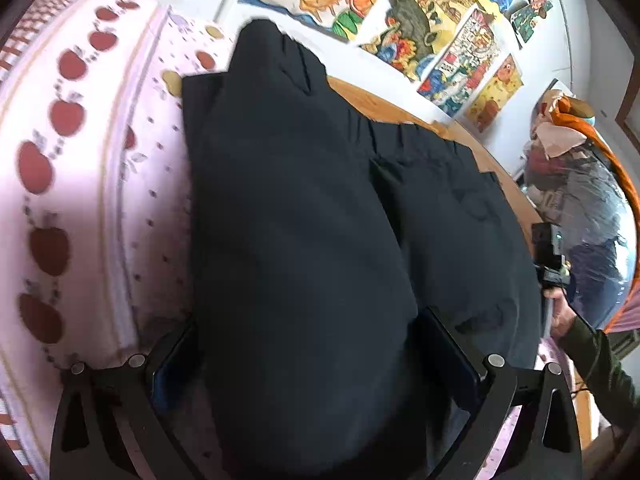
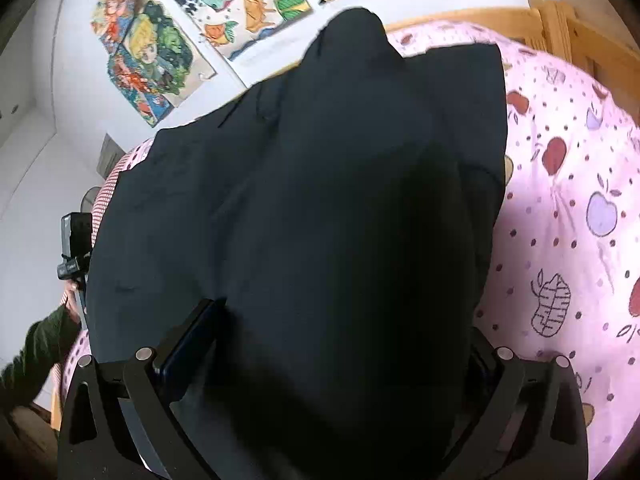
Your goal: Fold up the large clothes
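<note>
A large black garment (image 1: 300, 200) with a gathered waistband lies folded on a pink apple-print bed cover (image 1: 80, 160). My left gripper (image 1: 312, 344) is open, and a thick bulge of the black cloth fills the wide gap between its fingers (image 1: 172, 364). In the right wrist view the same black garment (image 2: 320, 180) covers most of the frame. My right gripper (image 2: 344, 336) is open too, its fingers (image 2: 192, 340) spread to either side of a raised fold. The cloth hides both grippers' fingertips and whatever lies under the fold.
The pink bed cover (image 2: 560, 220) stretches to the right. A wooden bed frame (image 2: 560, 28) runs along a white wall hung with colourful posters (image 1: 440, 20). Plastic-wrapped clutter (image 1: 580, 200) stands past the bed. A hand in a dark sleeve (image 1: 560, 316) holds the other gripper.
</note>
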{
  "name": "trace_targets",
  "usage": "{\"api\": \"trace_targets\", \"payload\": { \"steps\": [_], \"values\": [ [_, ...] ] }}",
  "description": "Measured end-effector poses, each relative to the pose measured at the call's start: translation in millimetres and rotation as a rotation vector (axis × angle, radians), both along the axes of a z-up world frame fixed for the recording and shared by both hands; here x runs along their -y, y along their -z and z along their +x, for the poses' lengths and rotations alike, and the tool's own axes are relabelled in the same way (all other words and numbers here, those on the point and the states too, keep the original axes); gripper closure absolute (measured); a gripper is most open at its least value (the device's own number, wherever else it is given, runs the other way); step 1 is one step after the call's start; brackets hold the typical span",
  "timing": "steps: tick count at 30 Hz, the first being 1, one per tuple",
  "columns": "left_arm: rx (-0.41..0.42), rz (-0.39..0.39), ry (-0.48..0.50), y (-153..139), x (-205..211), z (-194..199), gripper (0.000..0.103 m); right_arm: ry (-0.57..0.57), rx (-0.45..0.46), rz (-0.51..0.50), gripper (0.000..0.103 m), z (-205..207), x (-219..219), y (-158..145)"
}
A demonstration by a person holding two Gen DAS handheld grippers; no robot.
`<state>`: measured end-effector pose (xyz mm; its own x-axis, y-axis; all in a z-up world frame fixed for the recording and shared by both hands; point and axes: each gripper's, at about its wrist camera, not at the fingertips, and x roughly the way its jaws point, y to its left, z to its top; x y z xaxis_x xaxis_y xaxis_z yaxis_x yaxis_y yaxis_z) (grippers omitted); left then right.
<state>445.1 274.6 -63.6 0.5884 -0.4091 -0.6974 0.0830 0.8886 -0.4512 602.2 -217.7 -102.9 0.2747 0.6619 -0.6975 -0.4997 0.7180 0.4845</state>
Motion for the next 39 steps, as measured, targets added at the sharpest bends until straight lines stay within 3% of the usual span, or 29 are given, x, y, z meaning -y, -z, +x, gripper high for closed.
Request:
{"api": "trace_targets", "payload": {
  "steps": [6,8,12,15,18,20,23,31,39],
  "values": [
    [-0.061,-0.013,-0.02,3.0,9.9,3.6,0.0,0.061,-0.037,-0.02,0.001,-7.6,-6.8,-0.5],
    [-0.078,-0.006,-0.041,1.1,14.4,2.8,0.005,0.088,-0.019,-0.036,0.001,-13.6,-14.6,-3.7],
    [-0.122,-0.017,-0.117,-2.8,20.6,0.6,0.028,0.116,-0.001,-0.07,0.003,-19.4,-22.8,-13.8],
    [-0.156,-0.025,-0.202,-9.9,24.1,-2.2,0.043,0.129,0.016,-0.081,0.018,-25.1,-23.3,-24.6],
    [-0.165,-0.047,-0.248,-18.5,25.8,-7.6,0.054,0.148,0.033,-0.096,0.043,-30.3,-20.8,-37.5],
    [-0.164,-0.054,-0.262,-25.5,27.4,-12.4,0.059,0.158,0.051,-0.1,0.066,-36.7,-18.9,-50.4],
    [-0.156,-0.048,-0.269,-37.8,29.4,-22.5,0.065,0.156,0.087,-0.105,0.077,-45.7,-19.0,-71.4],
    [-0.142,-0.037,-0.241,-82.4,42.3,-53.1,0.073,0.139,0.198,-0.06,0.082,-81.7,-17.5,-135.1],
    [-0.153,-0.057,-0.192,-105.8,45.4,-117.4,0.074,0.077,0.223,-0.064,0.082,-139.1,-9.5,-170.6]
  ]
}}
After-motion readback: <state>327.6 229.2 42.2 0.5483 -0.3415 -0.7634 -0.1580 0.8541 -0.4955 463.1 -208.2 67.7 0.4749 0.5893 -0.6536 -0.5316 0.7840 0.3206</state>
